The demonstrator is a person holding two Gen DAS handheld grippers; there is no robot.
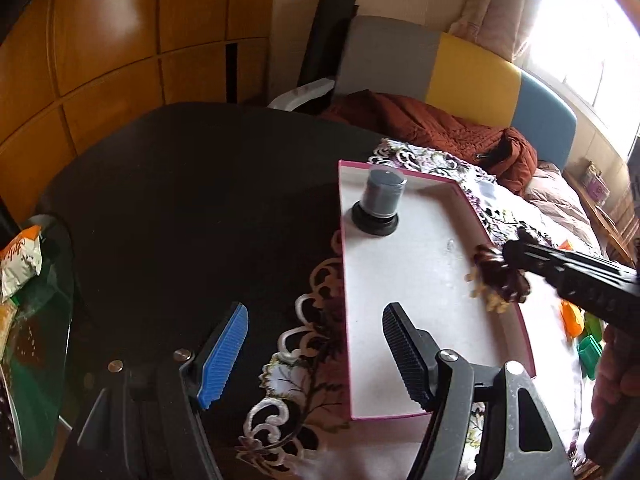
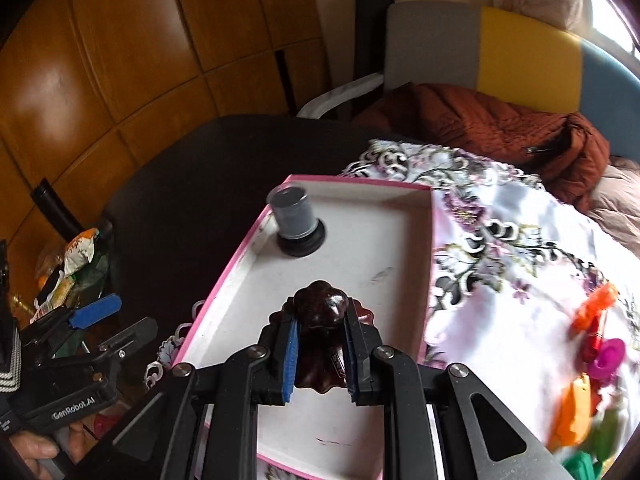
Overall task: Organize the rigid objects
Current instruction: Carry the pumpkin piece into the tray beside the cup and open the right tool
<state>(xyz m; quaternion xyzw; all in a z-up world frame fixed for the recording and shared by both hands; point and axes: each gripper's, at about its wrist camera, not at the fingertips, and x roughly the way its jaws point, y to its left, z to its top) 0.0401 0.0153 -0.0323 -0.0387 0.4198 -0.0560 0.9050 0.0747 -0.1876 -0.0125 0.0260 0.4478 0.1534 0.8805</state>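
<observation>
Right gripper [image 2: 322, 354] clamped on a dark reddish-brown carved wooden ornament [image 2: 320, 312], held above the near part of the pink-rimmed shallow white box [image 2: 240, 264] — its long axis seems to run along the fingers, lobed top pointing forward toward the grey cylindrical canister [image 2: 294, 212] standing at the far corner. Left gripper [image 1: 316, 352] — wide, empty — sits beside the box.

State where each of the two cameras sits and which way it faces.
Left wrist: on the left gripper, angled down at the pink-rimmed box; its open jaws show.
Right wrist: on the right gripper, angled down over that box, shut on a dark carved ornament.
Shared: the box, grey jar, floral cloth.
</observation>
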